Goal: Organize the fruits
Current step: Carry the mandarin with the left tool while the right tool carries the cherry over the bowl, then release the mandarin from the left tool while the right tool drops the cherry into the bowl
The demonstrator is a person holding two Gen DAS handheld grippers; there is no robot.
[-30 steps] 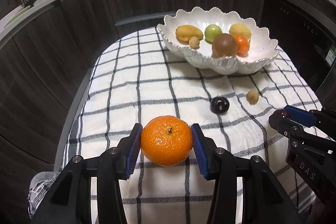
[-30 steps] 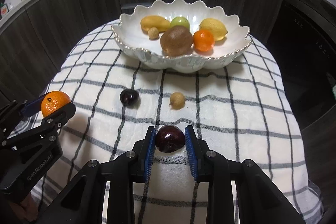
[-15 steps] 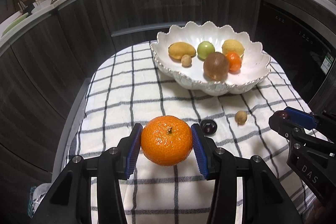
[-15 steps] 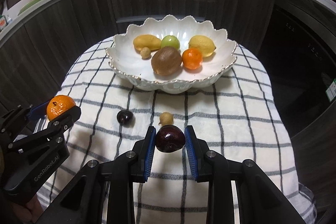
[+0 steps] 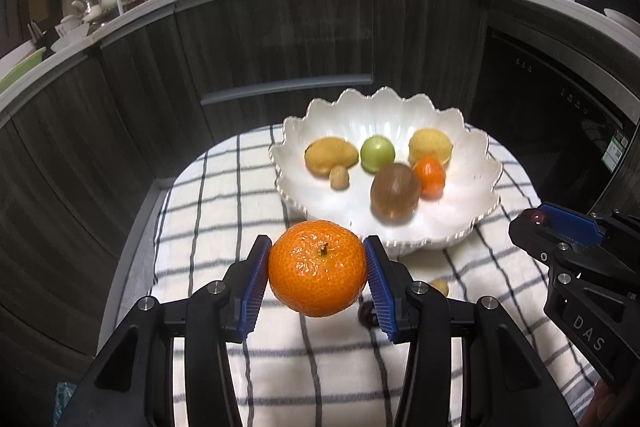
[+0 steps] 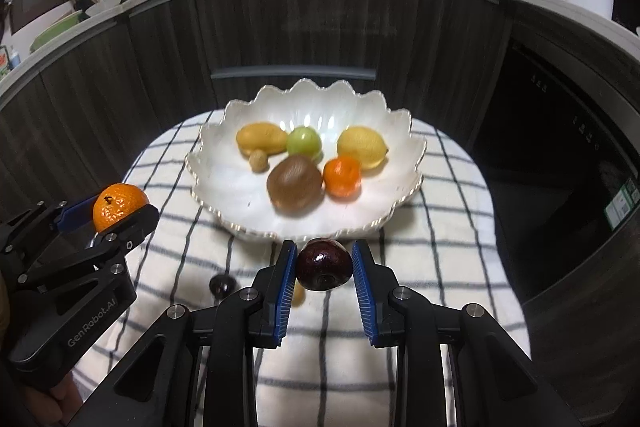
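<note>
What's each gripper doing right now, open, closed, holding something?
Left gripper: closed on the orange mandarin, lifted off the cloth.
Right gripper: closed on the dark plum, also lifted.

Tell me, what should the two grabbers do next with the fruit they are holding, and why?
Probably carry both forward over the white bowl. The left gripper is shut on the orange and the right gripper on the dark plum, both lifted above the checked cloth, just short of the bowl's near rim.
</note>
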